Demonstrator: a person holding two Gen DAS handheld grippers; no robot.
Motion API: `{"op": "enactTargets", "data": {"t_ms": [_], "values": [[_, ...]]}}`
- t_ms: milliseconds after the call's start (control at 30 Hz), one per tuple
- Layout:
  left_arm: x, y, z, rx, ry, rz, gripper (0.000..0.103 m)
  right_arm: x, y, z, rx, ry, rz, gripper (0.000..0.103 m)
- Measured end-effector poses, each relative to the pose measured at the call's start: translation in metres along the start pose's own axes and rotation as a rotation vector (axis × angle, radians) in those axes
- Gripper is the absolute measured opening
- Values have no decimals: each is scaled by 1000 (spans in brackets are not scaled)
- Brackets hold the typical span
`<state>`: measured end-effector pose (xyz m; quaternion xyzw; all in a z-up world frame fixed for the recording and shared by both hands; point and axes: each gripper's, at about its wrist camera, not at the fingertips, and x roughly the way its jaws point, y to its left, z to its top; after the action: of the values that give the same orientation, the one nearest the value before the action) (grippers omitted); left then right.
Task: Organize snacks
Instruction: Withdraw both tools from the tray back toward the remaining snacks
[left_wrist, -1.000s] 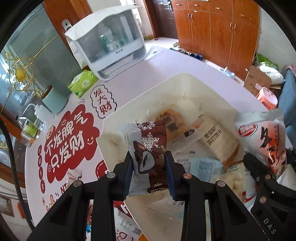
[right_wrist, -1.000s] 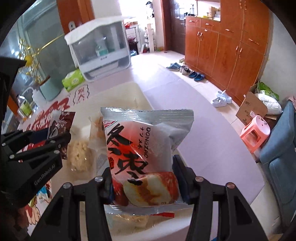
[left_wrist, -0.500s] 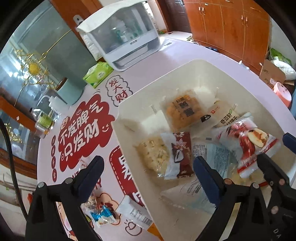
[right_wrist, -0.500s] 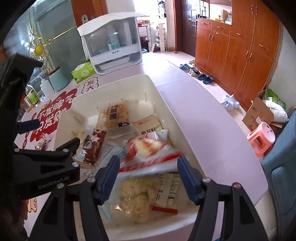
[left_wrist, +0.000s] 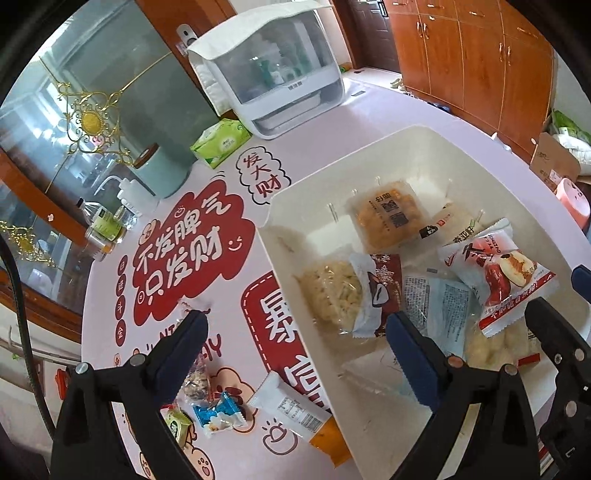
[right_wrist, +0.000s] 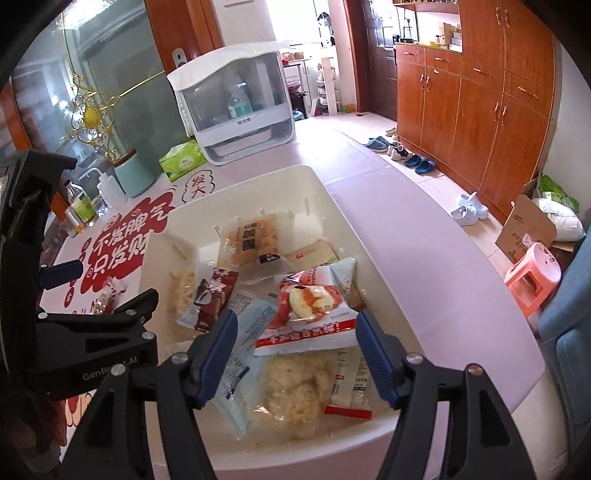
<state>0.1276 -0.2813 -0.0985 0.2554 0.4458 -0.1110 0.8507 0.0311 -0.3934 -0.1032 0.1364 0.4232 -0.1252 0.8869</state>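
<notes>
Both claws, left claw (left_wrist: 295, 332) and right claw (right_wrist: 293, 338), gape empty above the bin (right_wrist: 369, 236), whose lower packets are half-buried.

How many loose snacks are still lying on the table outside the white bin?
4 visible, all left of the white plastic bin: a white-and-orange packet against its wall, a blue candy, a green-wrapped candy, and a clear nut pack. The left gripper may hide others.

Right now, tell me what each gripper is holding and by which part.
Nothing is held. The left gripper and the right gripper are both open above the white bin; the brown snowflake packet and red-and-white packet lie inside.
</notes>
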Motion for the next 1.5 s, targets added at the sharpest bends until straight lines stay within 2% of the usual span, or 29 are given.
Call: {"op": "enactTargets", "data": {"t_ms": [333, 600, 867, 1233, 1500], "values": [[-19, 14, -1, -38, -58, -17, 97, -20, 4, 1, 18, -51, 20, 67], [-40, 39, -7, -88, -104, -19, 97, -43, 22, 9, 18, -120, 55, 72], [-61, 91, -25, -194, -135, 13, 97, -63, 53, 14, -6, -164, 126, 72], [-80, 169, -64, -315, -171, 108, 98, -87, 109, 12, -93, -204, 205, 73], [-85, 218, -93, -360, -191, 154, 98, -99, 159, 9, -161, -215, 235, 73]]}}
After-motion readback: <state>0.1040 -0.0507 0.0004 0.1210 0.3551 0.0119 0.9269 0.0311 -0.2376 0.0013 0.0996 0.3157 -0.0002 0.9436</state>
